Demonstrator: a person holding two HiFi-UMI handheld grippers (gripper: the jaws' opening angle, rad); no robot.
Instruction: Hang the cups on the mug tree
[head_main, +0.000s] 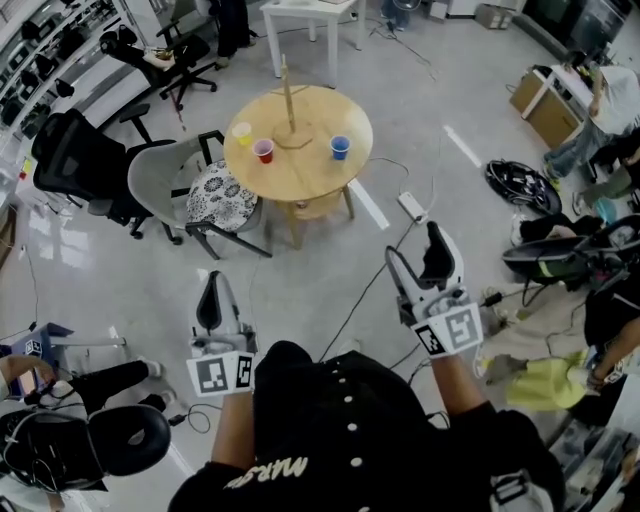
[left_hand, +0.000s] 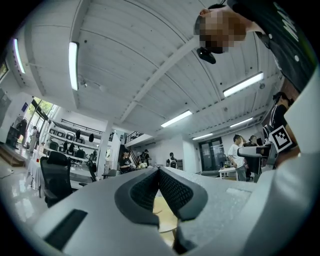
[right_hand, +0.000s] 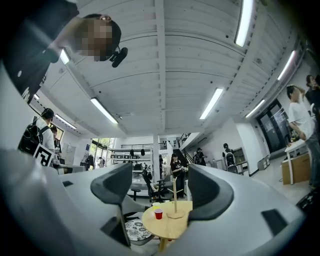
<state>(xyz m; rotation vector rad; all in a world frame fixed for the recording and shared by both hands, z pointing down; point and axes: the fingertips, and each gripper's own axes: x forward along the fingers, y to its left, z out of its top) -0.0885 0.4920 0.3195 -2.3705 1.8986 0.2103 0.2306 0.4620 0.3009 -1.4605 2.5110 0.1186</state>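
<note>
A round wooden table stands ahead, well beyond both grippers. On it the wooden mug tree is upright with bare pegs. A yellow cup, a red cup and a blue cup stand on the tabletop around it. My left gripper is low at the left, its jaws shut with nothing between them. My right gripper is raised at the right with open, empty jaws. The right gripper view frames the table, the red cup and the mug tree between the jaws.
A grey chair with a patterned cushion is tucked against the table's left side. A black office chair stands further left. A power strip and cables lie on the floor between me and the table. Bags and a person are at the right.
</note>
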